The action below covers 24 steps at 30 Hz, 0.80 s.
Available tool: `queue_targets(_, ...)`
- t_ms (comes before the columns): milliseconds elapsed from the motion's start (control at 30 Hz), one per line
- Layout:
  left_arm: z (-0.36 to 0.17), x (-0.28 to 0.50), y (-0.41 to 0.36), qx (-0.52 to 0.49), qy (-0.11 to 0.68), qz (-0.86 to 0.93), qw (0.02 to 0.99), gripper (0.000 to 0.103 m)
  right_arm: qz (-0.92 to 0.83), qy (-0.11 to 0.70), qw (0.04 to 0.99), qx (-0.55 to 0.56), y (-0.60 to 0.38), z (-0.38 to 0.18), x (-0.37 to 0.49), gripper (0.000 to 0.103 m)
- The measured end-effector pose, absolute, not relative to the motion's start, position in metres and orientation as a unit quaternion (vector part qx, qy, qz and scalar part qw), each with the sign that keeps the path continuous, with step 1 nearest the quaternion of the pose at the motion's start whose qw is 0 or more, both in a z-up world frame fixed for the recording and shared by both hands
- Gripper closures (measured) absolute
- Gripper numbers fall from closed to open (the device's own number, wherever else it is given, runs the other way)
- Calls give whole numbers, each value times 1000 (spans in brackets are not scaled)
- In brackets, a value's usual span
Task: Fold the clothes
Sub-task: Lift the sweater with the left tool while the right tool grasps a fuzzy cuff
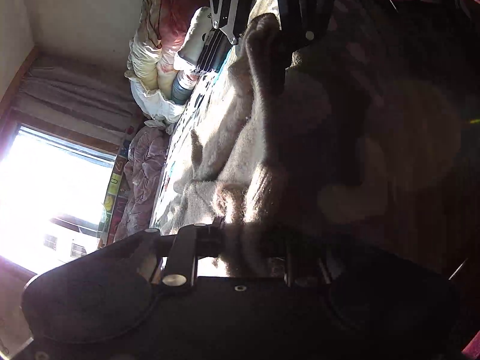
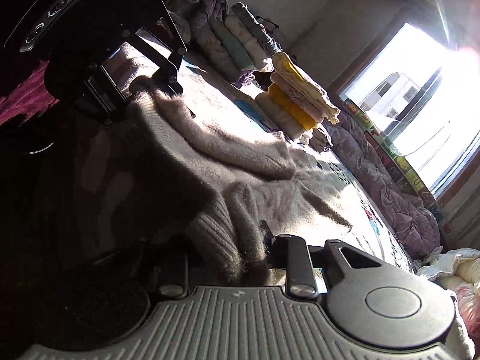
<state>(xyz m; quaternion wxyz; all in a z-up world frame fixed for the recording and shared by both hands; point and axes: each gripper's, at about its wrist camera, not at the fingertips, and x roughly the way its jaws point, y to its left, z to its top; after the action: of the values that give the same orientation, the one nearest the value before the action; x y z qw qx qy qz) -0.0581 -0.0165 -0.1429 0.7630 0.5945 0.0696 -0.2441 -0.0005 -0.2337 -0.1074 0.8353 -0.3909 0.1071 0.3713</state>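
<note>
A fuzzy beige knitted sweater (image 1: 228,138) lies spread on the bed, half in sunlight and half in shadow. In the left wrist view my left gripper (image 1: 249,240) is at the bottom, shut on a bunched edge of the sweater. My right gripper (image 1: 258,39) shows at the top of that view, pinching another raised fold of it. In the right wrist view the sweater (image 2: 228,147) runs from my right gripper (image 2: 237,249), shut on the ribbed hem, up to my left gripper (image 2: 141,87) at upper left, which holds a lifted corner.
Stacks of folded clothes (image 2: 240,48) and a yellow-and-cream stack (image 2: 300,102) stand along the bed's far side. A purple quilt (image 2: 390,186) lies under the bright window (image 2: 420,90). Cream and red bedding (image 1: 150,60) is piled against the wall. A maroon cloth (image 2: 27,96) lies nearby.
</note>
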Motion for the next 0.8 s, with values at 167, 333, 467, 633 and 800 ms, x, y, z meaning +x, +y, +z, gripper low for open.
queue_targets(167,-97,-62,-7,569,81,-292,764,77,401,123,828,-373,-246,-78,-27,74)
queue_targets(333,-41,-17,15,459,79,-298,833,73,392,91,872,-279,-260,-24,3,72)
queue_targets(467,-11,29,36,338,72,-283,895,65,380,71,900,-203,-272,0,43,72)
queue_targets(633,-28,67,53,198,85,-270,938,53,381,64,920,-56,-295,-9,79,62)
queue_targets(800,-53,73,52,192,117,-308,925,51,393,96,913,-55,-301,-50,91,54)
